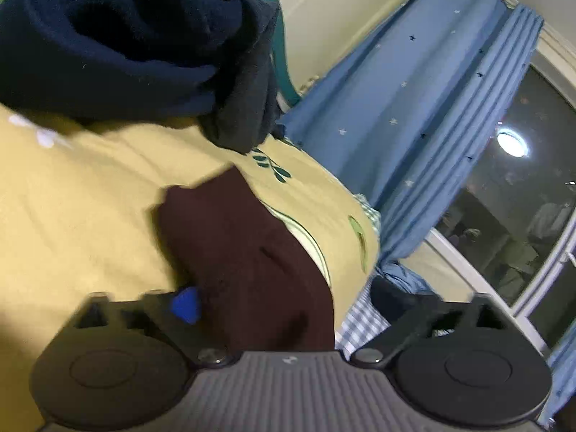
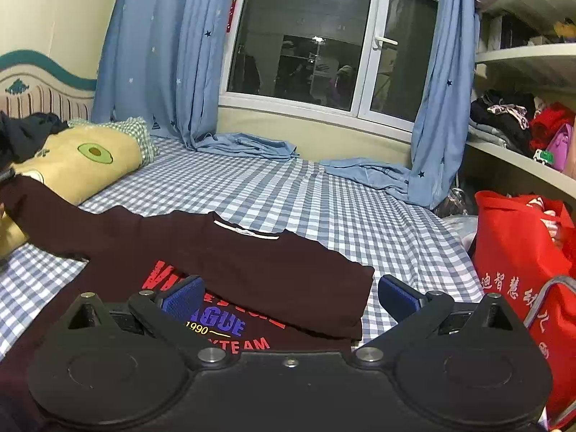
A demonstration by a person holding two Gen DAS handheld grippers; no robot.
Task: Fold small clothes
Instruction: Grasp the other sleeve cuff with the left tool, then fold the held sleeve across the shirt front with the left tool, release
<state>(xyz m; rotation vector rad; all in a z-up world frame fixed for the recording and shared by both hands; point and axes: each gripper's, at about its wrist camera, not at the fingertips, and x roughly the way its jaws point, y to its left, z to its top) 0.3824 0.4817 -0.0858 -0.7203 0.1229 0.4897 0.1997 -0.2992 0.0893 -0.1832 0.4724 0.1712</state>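
Observation:
A dark maroon T-shirt [image 2: 230, 266] with red and blue print lies on the checked bed sheet [image 2: 324, 208], its right side folded inward. Its left sleeve stretches out toward the yellow pillow [image 2: 82, 165]. In the left wrist view that sleeve [image 1: 244, 259] lies over the pillow [image 1: 72, 216] and runs between the jaws. My left gripper [image 1: 284, 306] is wide open around the sleeve; only one blue pad [image 1: 185, 304] shows. My right gripper [image 2: 288, 295] is open and empty, just above the shirt's folded right edge.
A pile of dark navy clothes [image 1: 126, 36] lies on the pillow by the headboard [image 2: 46, 86]. Blue star curtains [image 2: 162, 54] hang at the window [image 2: 306, 36]. A red bag [image 2: 522, 262] stands at the right. Shelves with clothes [image 2: 514, 122] are beyond it.

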